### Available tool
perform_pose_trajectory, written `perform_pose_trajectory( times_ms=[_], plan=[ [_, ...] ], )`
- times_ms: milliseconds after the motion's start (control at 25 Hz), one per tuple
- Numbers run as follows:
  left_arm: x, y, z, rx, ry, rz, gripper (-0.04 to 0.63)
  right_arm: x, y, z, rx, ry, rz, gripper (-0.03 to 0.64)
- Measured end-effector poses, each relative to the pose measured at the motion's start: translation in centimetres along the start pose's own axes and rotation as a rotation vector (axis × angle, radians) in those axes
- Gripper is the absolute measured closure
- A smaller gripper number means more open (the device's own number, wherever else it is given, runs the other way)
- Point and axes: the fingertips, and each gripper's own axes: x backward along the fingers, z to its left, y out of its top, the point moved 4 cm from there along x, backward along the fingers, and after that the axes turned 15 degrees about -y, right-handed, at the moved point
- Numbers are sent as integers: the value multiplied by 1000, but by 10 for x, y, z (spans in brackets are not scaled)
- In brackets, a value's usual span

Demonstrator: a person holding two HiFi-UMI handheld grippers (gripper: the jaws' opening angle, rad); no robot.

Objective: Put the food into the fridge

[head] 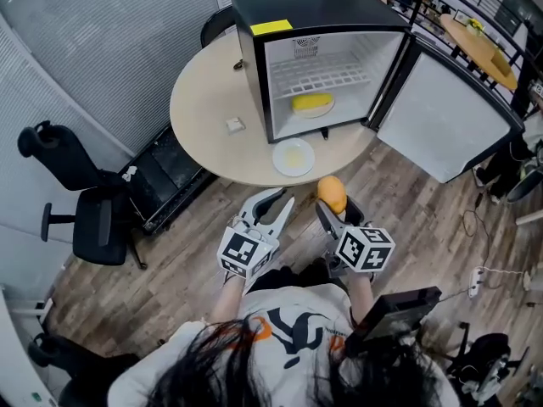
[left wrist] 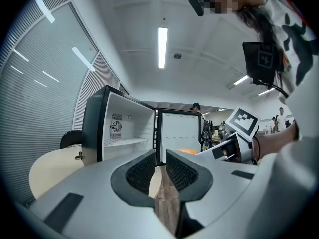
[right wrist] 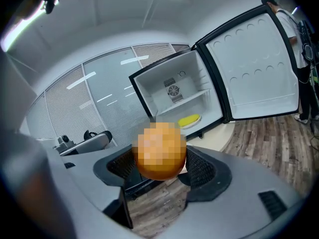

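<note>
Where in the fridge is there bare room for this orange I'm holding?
The wire shelf is wholly bare, so there is room there for the orange. On the fridge floor, free patches lie left and right of the yellow food; the middle is taken. On the table, a plate takes the strip just in front.

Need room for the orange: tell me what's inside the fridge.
A wire shelf, apparently bare, with yellow food below it. The shelf partly covers the lower space's back.

Both grippers held low, side by side.
Left gripper [head: 282, 200] points forward, jaws narrowly apart (empty between them); right gripper [head: 333, 209] clamps a round orange fruit [head: 332, 193].
</note>
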Motion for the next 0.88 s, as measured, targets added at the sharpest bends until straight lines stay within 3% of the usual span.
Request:
perform_pose_trajectory(
  times_ms=[400, 880],
  plan=[
    [-22, -1, 35, 9, 28, 10, 532, -46, 23, -7, 4, 18, 17, 290],
    [-101, 3, 103, 8, 34, 33, 532, -129, 103, -48, 4, 36, -19, 290]
  ],
)
